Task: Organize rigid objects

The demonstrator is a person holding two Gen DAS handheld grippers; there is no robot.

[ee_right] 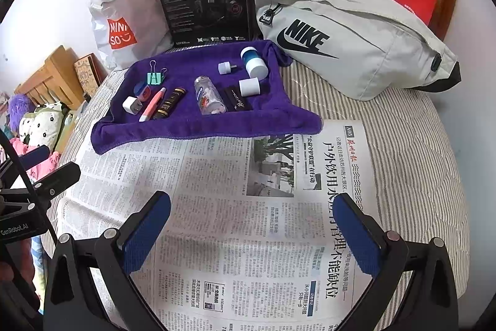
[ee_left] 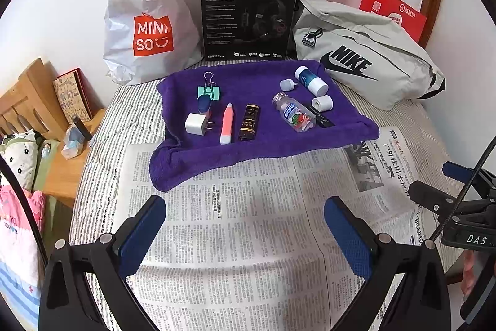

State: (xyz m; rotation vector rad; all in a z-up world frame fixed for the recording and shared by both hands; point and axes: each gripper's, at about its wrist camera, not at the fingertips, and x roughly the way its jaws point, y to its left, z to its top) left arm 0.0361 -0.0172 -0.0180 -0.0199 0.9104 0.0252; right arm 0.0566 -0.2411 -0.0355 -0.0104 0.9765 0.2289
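Note:
A purple towel [ee_left: 266, 141] [ee_right: 192, 127] lies on the bed and carries several small objects: a white charger plug [ee_left: 196, 123] [ee_right: 131, 105], a pink pen [ee_left: 227, 123] [ee_right: 152, 104], a dark tube [ee_left: 249, 122] [ee_right: 170, 103], a clear bottle [ee_left: 294, 111] [ee_right: 209, 95], a green binder clip [ee_left: 209, 90] [ee_right: 155, 76], a blue-and-white bottle [ee_left: 311, 79] [ee_right: 253, 60] and white caps [ee_left: 322, 103]. My left gripper [ee_left: 245, 217] and right gripper [ee_right: 252, 214] are both open and empty, above the newspaper [ee_left: 248, 222] [ee_right: 248, 222] in front of the towel.
A Miniso bag [ee_left: 145, 17], a black headset box [ee_left: 248, 17], a grey Nike bag [ee_left: 362, 58] [ee_right: 341, 36] and red paper bags [ee_left: 393, 11] stand along the wall behind. A wooden bedside table [ee_left: 62, 151] with items is at the left.

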